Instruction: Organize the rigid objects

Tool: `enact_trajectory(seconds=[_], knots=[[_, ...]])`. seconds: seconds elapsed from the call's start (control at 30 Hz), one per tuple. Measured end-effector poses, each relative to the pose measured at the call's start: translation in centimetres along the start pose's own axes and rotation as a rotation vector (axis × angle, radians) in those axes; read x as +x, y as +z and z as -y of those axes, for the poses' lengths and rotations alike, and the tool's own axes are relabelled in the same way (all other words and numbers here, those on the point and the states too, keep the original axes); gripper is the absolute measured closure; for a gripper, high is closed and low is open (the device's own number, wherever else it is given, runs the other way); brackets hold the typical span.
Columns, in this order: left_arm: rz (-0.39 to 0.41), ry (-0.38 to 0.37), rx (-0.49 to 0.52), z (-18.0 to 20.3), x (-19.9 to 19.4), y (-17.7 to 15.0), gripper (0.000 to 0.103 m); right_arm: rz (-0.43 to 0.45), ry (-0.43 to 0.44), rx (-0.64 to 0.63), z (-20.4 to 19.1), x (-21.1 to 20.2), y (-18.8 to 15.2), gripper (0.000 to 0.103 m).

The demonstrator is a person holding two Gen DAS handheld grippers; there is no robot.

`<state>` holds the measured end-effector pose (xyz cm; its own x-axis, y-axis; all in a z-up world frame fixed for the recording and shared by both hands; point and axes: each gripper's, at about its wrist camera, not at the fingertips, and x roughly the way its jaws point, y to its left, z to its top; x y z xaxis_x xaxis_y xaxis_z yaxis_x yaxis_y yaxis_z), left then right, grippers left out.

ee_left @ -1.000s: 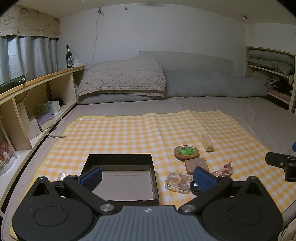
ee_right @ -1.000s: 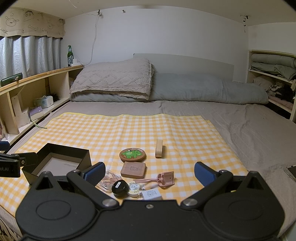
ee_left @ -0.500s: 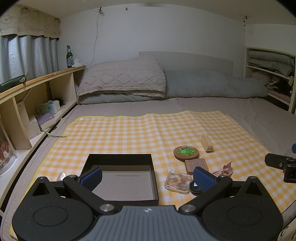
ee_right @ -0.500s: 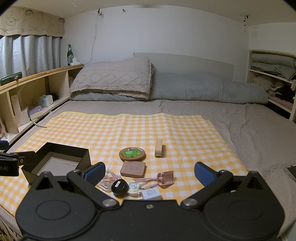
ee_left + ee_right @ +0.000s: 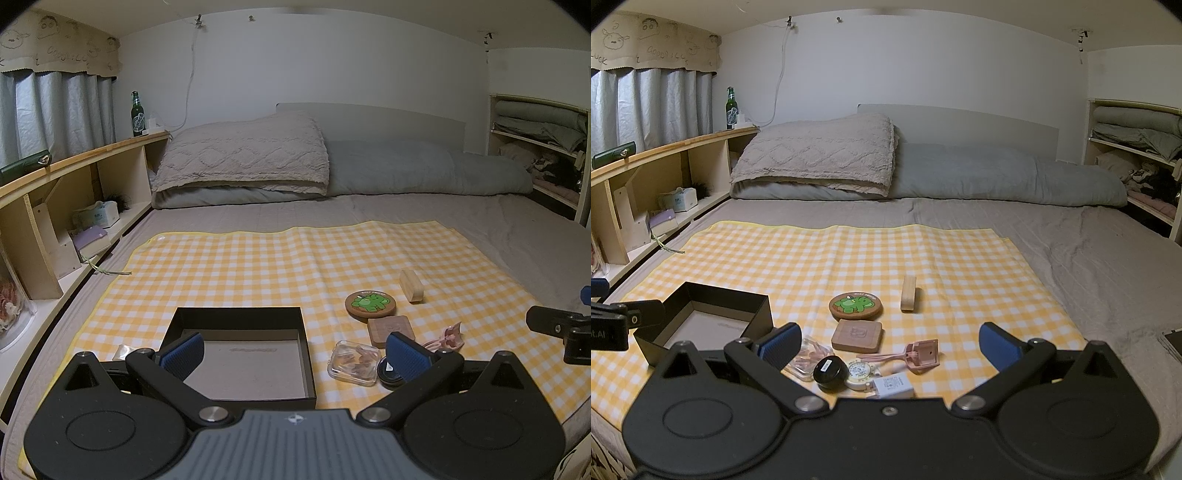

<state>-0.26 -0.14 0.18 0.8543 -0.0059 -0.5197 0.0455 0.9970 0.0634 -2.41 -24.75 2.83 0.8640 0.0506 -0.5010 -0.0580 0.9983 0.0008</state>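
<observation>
Items on the checked cloth (image 5: 849, 258): one black box (image 5: 701, 317), one round coaster (image 5: 855, 305), one wooden block (image 5: 908, 299), one square block (image 5: 857, 335), one clear case (image 5: 807, 357), one black jar (image 5: 830, 372), one pink clip (image 5: 919, 354), one white charger (image 5: 892, 386).

Right gripper (image 5: 888, 347) gapes wide, empty, above the cluster near the cloth's near edge. Left gripper (image 5: 293, 354) likewise wide, empty, over the box's near right corner. Charger partly hidden; case contents unclear.

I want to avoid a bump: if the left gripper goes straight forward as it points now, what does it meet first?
Probably the open black cardboard box: it lies directly ahead of the left gripper, between its open fingers. Depth and height are unclear, so it might pass above the box's near wall.
</observation>
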Motion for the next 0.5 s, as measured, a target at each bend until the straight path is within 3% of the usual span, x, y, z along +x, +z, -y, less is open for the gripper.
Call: enact_trajectory(seconds=[0.5], knots=[[0.002,-0.002,0.002,0.1,-0.04,0.05,0.0,-0.003,-0.002,0.002,0.0,0.01,-0.02,0.0]])
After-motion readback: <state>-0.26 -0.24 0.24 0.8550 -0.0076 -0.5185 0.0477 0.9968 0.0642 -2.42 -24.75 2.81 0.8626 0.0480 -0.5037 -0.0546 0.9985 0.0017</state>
